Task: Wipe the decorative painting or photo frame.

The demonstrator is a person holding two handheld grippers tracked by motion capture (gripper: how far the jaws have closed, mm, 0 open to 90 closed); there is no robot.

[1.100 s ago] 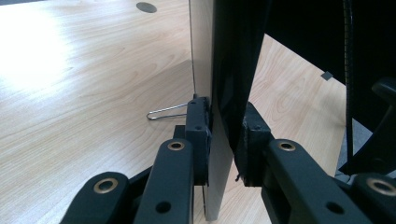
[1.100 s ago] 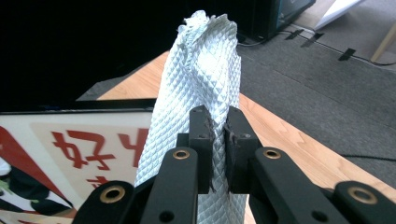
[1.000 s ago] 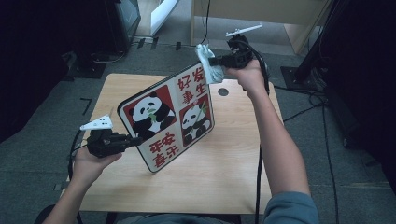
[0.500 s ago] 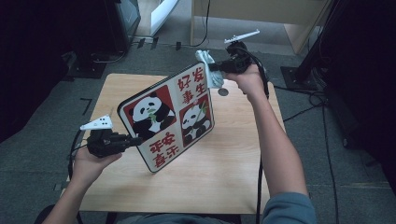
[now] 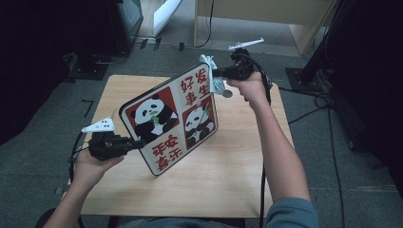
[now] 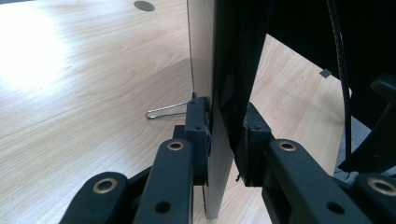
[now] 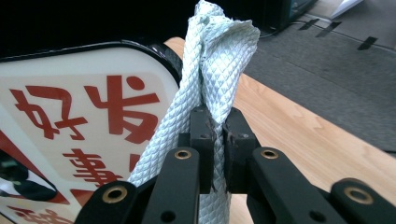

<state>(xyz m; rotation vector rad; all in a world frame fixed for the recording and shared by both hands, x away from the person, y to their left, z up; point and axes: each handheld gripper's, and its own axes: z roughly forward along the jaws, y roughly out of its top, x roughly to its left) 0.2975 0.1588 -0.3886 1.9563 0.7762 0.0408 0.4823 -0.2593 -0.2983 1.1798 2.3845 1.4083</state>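
Observation:
A rounded white board (image 5: pixel 171 118) with two panda pictures and red characters is held tilted above the wooden table (image 5: pixel 237 180). My left gripper (image 5: pixel 138 142) is shut on its lower left edge; in the left gripper view the pads (image 6: pixel 198 135) clamp the board's edge (image 6: pixel 205 70), its black back to the right. My right gripper (image 5: pixel 216 73) is shut on a bunched white cloth (image 5: pixel 219 85) that touches the board's upper right corner. In the right gripper view the cloth (image 7: pixel 219 56) rises from between the jaws (image 7: pixel 218 135), next to the board (image 7: pixel 93 107).
A round cable hole (image 5: pixel 227 93) sits in the table near the right hand. A thin wire loop (image 6: pixel 163 112) sticks out by the left jaws. A pale desk (image 5: pixel 256 14) stands behind, cables (image 5: pixel 328 99) lie on the floor at right, and dark equipment (image 5: pixel 119 23) stands back left.
My right gripper has come down a little with the cloth along the board's upper right corner. The left gripper and the board have stayed put.

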